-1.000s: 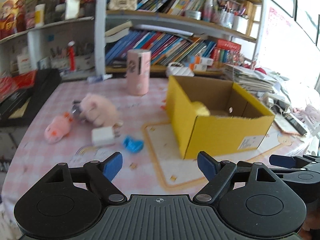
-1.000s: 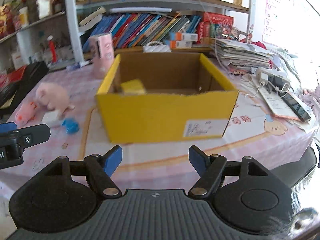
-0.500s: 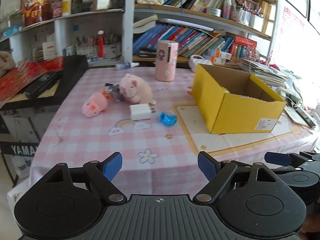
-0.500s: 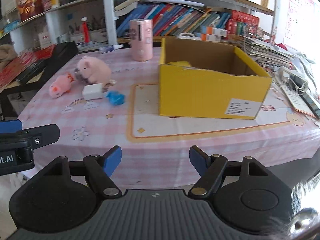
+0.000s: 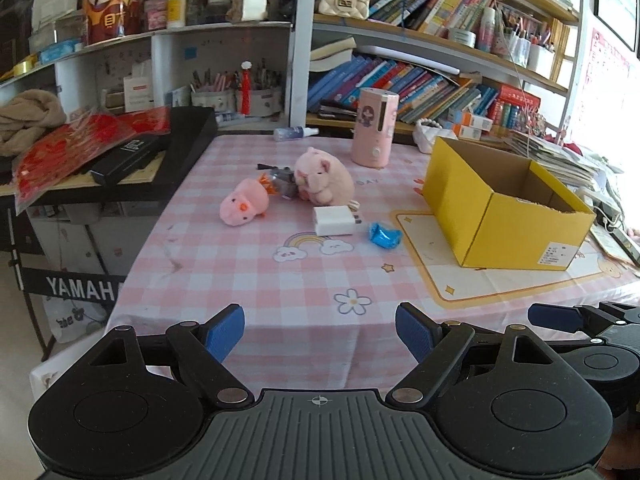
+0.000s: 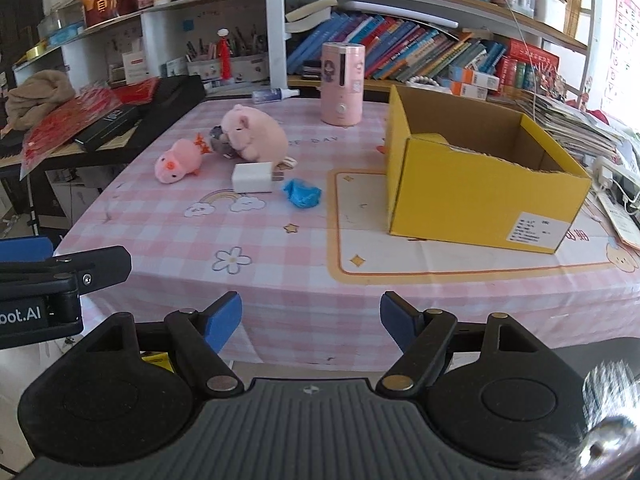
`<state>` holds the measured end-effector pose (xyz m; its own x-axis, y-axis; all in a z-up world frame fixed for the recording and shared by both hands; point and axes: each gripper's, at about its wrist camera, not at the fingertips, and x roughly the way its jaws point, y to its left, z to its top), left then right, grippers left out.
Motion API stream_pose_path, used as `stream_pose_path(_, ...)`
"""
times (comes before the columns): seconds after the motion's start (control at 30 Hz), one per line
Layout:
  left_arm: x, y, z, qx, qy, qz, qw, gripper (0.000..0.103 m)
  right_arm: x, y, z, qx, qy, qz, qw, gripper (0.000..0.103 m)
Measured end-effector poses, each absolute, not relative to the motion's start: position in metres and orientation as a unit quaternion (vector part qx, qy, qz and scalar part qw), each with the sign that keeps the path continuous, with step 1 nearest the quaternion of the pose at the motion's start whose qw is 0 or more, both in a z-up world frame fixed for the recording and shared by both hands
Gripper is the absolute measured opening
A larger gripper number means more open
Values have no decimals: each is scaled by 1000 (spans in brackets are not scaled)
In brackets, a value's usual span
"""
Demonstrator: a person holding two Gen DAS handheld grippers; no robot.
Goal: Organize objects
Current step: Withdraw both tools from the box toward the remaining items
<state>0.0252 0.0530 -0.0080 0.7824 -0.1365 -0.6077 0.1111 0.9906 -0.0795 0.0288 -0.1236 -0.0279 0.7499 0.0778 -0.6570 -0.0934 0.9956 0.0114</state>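
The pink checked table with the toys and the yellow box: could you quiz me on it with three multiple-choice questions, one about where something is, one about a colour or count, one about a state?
1. Where does the white charger block lie?
A. inside the yellow box
B. on the tablecloth, between the big pink plush and the blue wrapper
C. on the bookshelf

2. How many pink plush toys lie on the table?
A. two
B. four
C. none

3. What state is the right claw in?
A. clamped on the blue wrapper
B. clamped on the box wall
C. open, with nothing between its fingers

Answers:
1 B: it sits just in front of the big pink plush, with the blue wrapper beside it.
2 A: the big one and a small pink plush.
3 C: its blue pads stand apart, short of the table's edge, away from the yellow box.
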Motion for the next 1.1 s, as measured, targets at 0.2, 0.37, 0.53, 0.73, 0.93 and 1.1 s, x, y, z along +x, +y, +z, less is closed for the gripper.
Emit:
stream_pose_path(0.2, 24, 60, -7, -21, 320, -65, 945, 85, 28, -113, -26, -15, 346, 49, 937, 76)
stream_pose_path(0.37, 25, 66, -7, -21, 319, -67, 945, 85, 30, -106, -25, -15, 343, 49, 938, 76)
stream_pose_path(0.53, 31, 70, -7, -26, 318, -65, 946, 85, 33, -102, -24, -19, 342, 50, 938, 76)
stream_pose_path(0.73, 45, 69, -11, -32, 321, -62, 944, 85, 48, -101, -26, -24, 345, 53, 937, 76)
stream_pose_path(0.93, 73, 65, -11, -23, 321, -49, 946, 85, 81, -103, -31, -22, 350, 61, 934, 76)
stream_pose_path(1.1, 104, 66, -9, -36, 317, -33, 947, 85, 114, -103, -29, -31, 344, 75, 935, 75)
